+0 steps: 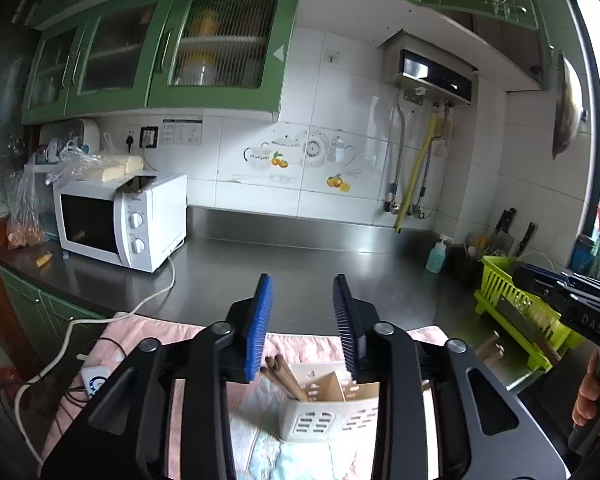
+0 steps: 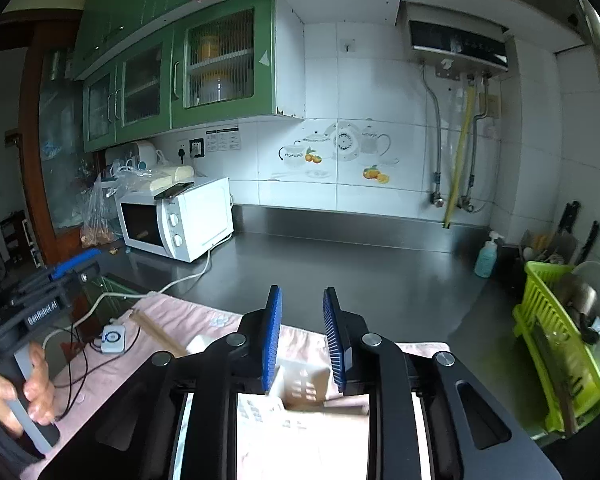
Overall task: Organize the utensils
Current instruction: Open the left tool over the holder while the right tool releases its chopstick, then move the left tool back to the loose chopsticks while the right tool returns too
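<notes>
A white microwave [image 1: 122,222] stands at the back left of the steel tabletop [image 1: 300,276], its cord trailing toward the front edge, and a blue soap bottle [image 1: 437,255] sits near the right corner. A green dish rack [image 1: 512,312] at the far right holds dishes and a broad blade. Nothing stands between the two tools and the pink cloth [image 1: 140,336] spread at the near edge.

On that cloth sits a white utensil caddy [image 1: 328,408] with slotted walls and dividers; brown chopsticks [image 1: 286,372] lean in its left compartment, tilted left. The other compartments look empty as far as can be seen.

The left hand-held gripper [image 1: 302,280] hangs just above the caddy, its blue pads partly apart with nothing between them. The right hand-held gripper [image 2: 302,291] is likewise slightly parted and empty, over the caddy's right side.
</notes>
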Tool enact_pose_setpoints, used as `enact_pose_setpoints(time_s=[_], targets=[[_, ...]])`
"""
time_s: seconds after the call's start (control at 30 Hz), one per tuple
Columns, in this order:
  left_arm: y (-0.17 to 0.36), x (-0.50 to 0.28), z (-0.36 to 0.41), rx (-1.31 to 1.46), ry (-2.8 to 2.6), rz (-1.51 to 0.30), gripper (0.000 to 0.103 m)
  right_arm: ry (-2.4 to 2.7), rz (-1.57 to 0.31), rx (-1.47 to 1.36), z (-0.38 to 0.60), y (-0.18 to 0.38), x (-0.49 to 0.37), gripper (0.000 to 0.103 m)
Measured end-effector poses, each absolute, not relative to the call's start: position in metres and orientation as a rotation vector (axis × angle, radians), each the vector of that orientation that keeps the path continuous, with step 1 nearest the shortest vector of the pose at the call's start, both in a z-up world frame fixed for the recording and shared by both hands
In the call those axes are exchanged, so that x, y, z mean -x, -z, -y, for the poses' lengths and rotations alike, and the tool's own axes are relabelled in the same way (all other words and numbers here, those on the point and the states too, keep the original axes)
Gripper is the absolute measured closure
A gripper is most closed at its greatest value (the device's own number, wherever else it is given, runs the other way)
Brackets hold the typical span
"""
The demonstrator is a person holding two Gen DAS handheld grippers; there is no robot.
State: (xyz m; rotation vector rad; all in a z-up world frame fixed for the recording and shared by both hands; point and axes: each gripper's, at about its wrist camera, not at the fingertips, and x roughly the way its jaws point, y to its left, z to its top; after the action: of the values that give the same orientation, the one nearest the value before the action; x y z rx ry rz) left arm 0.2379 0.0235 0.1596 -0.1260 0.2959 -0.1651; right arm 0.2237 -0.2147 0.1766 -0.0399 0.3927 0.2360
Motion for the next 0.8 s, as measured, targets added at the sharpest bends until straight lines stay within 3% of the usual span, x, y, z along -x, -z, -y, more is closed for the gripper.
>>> enact_pose_setpoints(time_s=[0.27, 0.33, 0.67, 0.8], targets=[[-0.155, -0.173, -0.031, 0.096, 0.138, -0.308, 0.049, -0.277, -0.476, 0.090, 0.206, -0.130, -0.145, 0.072], [-0.150, -0.158, -0.032, 0.092, 0.143, -0.318, 0.048, -0.288, -0.502, 0.102, 0.201, -0.110, -0.124, 0.071], [-0.110, -0.077, -0.050, 0.080, 0.103, -0.357, 0.016, -0.370, -0.710, 0.128, 0.171, 0.003, -0.040, 0.058], [-0.094, -0.055, -0.059, 0.077, 0.066, -0.380, 0.012, -0.379, -0.781, 0.144, 0.157, 0.040, -0.023, 0.058]])
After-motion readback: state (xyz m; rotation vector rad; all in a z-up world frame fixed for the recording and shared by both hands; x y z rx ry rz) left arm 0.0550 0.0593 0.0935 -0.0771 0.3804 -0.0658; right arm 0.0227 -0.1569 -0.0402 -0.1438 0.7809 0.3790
